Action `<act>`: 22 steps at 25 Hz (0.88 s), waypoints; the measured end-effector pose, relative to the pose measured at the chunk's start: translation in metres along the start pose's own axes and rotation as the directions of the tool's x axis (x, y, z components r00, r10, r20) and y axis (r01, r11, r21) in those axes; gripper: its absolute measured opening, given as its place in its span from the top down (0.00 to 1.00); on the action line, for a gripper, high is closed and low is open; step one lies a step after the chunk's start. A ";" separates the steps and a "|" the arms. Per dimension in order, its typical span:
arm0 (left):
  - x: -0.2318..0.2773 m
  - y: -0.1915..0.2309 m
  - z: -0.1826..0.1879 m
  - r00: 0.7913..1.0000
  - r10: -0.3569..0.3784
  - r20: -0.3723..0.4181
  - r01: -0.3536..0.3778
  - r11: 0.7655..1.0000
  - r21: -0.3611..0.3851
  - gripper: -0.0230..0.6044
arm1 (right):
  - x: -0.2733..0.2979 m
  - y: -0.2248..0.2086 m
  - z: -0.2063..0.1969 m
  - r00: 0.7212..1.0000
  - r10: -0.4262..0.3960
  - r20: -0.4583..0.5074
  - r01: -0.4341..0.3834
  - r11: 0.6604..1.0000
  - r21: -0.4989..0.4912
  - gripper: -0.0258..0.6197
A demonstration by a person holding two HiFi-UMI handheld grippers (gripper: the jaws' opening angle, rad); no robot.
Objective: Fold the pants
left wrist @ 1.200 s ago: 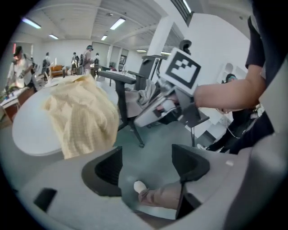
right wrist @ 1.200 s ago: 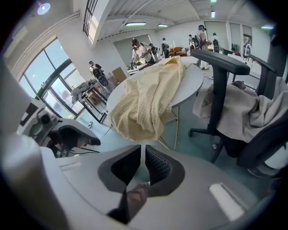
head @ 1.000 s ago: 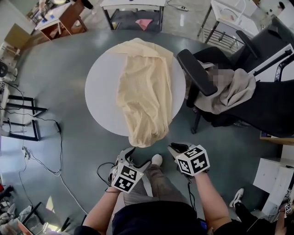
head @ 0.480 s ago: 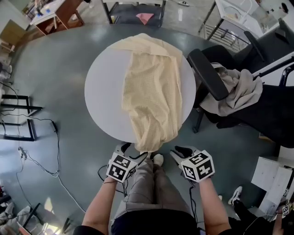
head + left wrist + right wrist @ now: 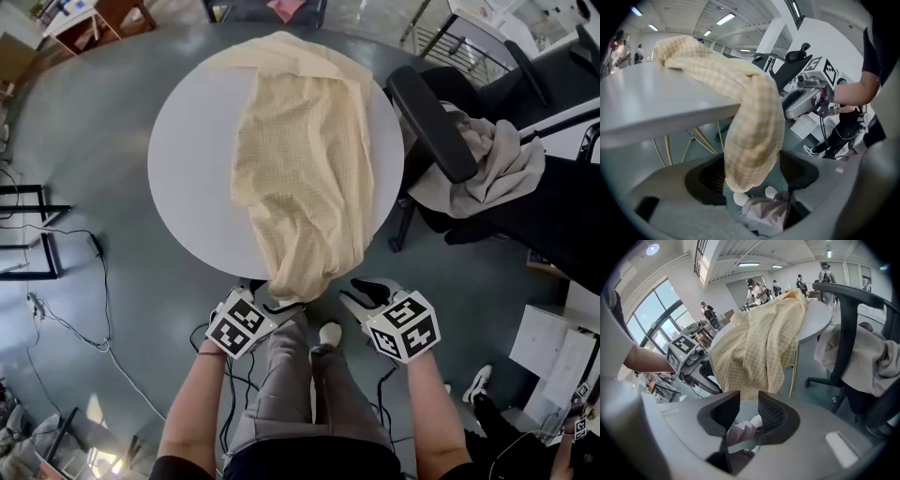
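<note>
A round white tabletop (image 5: 187, 159) is overlaid by the cream checked pants (image 5: 300, 159), with one end hung over the near edge. That hanging end is flanked, unpressed, by the widely parted jaws of the left tool (image 5: 267, 300). The right tool (image 5: 361, 292) is held just beside the cloth. Its jaws have just been opening, and nothing is caught between them.

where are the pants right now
In the head view the pants lie across the round white table, one end hanging over its near edge right at the left gripper.
</note>
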State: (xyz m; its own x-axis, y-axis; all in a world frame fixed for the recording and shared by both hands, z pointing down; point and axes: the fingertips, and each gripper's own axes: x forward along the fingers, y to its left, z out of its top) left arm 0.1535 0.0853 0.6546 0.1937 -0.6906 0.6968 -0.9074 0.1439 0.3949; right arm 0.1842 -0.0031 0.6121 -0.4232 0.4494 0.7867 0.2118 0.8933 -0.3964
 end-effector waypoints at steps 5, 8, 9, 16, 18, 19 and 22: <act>0.007 -0.022 -0.012 0.999 0.041 -0.008 -0.041 0.998 -0.038 0.56 | -0.006 -0.010 -0.016 1.000 0.009 0.020 -0.009 1.000 -0.029 0.76; 0.007 -0.031 -0.016 0.997 0.081 0.007 -0.081 0.994 -0.078 0.74 | -0.010 -0.015 -0.031 0.999 0.026 0.025 -0.025 0.999 -0.040 0.74; 0.006 -0.035 -0.017 0.996 0.091 0.013 -0.089 0.991 -0.096 0.80 | -0.011 -0.015 -0.037 0.999 0.030 0.025 -0.029 0.999 -0.044 0.73; 0.006 -0.065 -0.016 0.997 0.053 0.047 -0.040 0.966 -0.255 0.89 | -0.008 -0.003 -0.065 0.996 0.084 0.043 -0.080 0.994 -0.074 0.68; 0.002 -0.077 -0.010 0.997 0.006 0.080 0.021 0.944 -0.331 0.89 | -0.008 0.006 -0.069 0.993 0.103 0.057 -0.097 0.991 -0.097 0.66; 0.000 -0.083 -0.007 0.995 -0.009 0.096 0.044 0.929 -0.367 0.89 | -0.008 0.011 -0.070 0.992 0.111 0.066 -0.103 0.989 -0.108 0.65; -0.007 -0.095 -0.003 0.994 -0.009 0.112 0.056 0.905 -0.422 0.89 | -0.010 0.023 -0.071 0.987 0.134 0.092 -0.121 0.984 -0.132 0.62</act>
State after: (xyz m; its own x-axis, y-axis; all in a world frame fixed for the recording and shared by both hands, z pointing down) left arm 0.2392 0.0785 0.6141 0.1594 -0.7667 0.6219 -0.6528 0.3907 0.6490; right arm 0.2558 0.0133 0.6281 -0.4700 0.5631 0.6797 0.3759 0.8244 -0.4231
